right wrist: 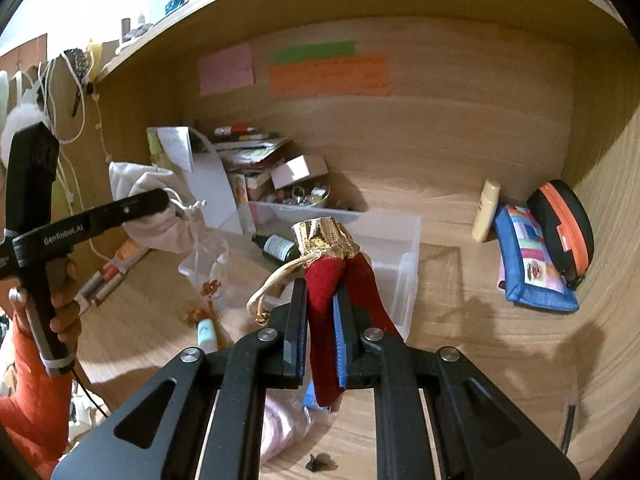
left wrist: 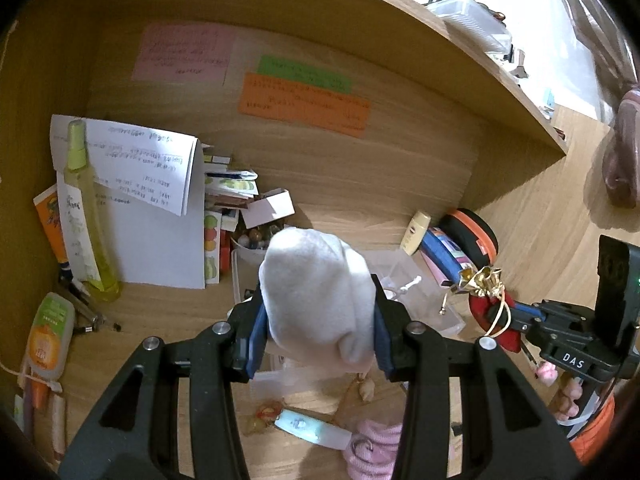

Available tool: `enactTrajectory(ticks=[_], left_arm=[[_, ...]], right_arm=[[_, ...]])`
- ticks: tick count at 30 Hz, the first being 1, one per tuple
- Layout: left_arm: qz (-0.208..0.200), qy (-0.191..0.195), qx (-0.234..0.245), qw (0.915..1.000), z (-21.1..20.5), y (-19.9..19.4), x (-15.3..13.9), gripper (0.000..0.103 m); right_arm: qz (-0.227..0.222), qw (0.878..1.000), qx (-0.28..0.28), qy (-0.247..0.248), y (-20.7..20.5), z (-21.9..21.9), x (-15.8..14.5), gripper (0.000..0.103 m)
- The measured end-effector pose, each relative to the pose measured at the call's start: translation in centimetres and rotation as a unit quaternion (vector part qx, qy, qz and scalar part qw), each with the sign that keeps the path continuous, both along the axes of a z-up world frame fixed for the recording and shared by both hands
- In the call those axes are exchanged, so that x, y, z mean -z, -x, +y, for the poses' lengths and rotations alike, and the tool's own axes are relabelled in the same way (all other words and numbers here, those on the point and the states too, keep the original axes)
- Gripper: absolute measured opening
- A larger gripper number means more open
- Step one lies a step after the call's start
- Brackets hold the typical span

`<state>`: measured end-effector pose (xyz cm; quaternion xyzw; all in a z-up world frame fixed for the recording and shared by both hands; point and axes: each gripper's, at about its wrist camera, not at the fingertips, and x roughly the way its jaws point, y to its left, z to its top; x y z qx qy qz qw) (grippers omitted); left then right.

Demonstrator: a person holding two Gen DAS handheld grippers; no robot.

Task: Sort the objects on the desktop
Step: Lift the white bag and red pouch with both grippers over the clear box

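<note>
My left gripper point(left wrist: 318, 312) is shut on a white cloth drawstring pouch point(left wrist: 316, 292) and holds it above the desk; the pouch also shows in the right wrist view point(right wrist: 160, 208) at the left. My right gripper point(right wrist: 322, 312) is shut on a red velvet pouch point(right wrist: 328, 320) with a gold top and gold cord. It holds the pouch over a clear plastic bin point(right wrist: 384, 248). The red pouch also shows in the left wrist view point(left wrist: 490, 308) at the right.
A clear bin point(left wrist: 416, 280) lies below the white pouch. Papers and a yellow spray bottle point(left wrist: 84, 216) stand at the left. A cream tube point(right wrist: 486, 210), a blue pouch point(right wrist: 528, 264) and a black-orange case point(right wrist: 560, 228) sit at the right. Small trinkets lie on the wooden desk point(right wrist: 480, 352).
</note>
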<state>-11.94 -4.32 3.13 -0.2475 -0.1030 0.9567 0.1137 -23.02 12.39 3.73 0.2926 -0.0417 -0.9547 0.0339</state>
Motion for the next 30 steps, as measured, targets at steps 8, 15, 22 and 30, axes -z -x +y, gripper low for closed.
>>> enactTrajectory(ticks=[8, 15, 22, 30], left_arm=[[-0.009, 0.0, 0.005, 1.0, 0.6, 2.1, 0.1, 0.044], [-0.021, -0.001, 0.012, 0.9997, 1.3, 4.3, 0.6, 0.044], [-0.045, -0.007, 0.015, 0.9989, 1.5, 7.1, 1.9, 0.044], [-0.068, 0.001, 0.016, 0.9975, 2.0, 9.7, 3.4, 0.044]], right_arm=[[0.001, 1.0, -0.001, 0.012, 2.4, 0.6, 0.2, 0.01], [-0.006, 0.999, -0.008, 0.03, 5.3, 1.3, 0.8, 0.01], [-0.017, 0.999, -0.014, 0.042, 8.3, 1.7, 1.8, 0.01], [-0.042, 0.998, -0.012, 0.052, 11.4, 2.5, 3.5, 0.01]])
